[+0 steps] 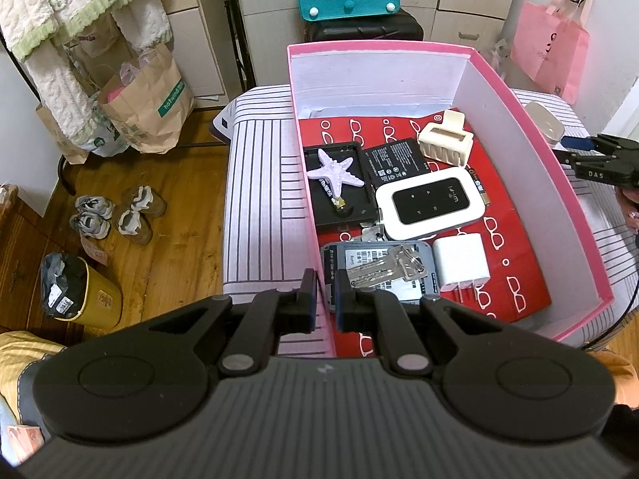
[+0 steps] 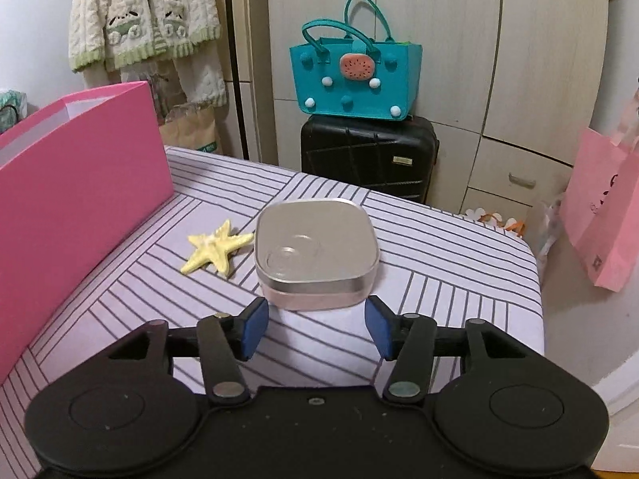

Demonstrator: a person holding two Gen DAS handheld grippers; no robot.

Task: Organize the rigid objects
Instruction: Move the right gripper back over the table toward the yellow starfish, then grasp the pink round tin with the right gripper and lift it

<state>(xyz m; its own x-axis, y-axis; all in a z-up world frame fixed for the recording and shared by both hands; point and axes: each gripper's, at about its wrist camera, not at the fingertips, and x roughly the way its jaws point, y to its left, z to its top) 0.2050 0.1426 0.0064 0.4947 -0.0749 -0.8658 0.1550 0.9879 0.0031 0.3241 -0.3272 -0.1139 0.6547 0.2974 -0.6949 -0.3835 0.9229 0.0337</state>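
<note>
A pink box [image 1: 567, 215] stands on the striped table and holds a wifi router [image 1: 429, 204], a white charger [image 1: 461, 265], keys [image 1: 383, 269], a lilac starfish [image 1: 334, 171], a cream hair clip [image 1: 445, 139] and a battery [image 1: 395, 159]. My left gripper [image 1: 324, 299] is shut on the box's left wall near its front corner. My right gripper [image 2: 315, 327] is open just in front of a square pink dish with a silver lid [image 2: 315, 251]. A yellow starfish [image 2: 213, 249] lies left of the dish. The right gripper also shows in the left wrist view [image 1: 591, 155], beside the box.
The box's pink outer wall [image 2: 80, 199] rises left of the right gripper. A black suitcase [image 2: 367, 155] with a teal bag [image 2: 355, 76] stands behind the table. A pink bag [image 2: 607, 207] hangs at the right. Shoes [image 1: 116, 215] and a yellow bin [image 1: 80, 291] are on the floor.
</note>
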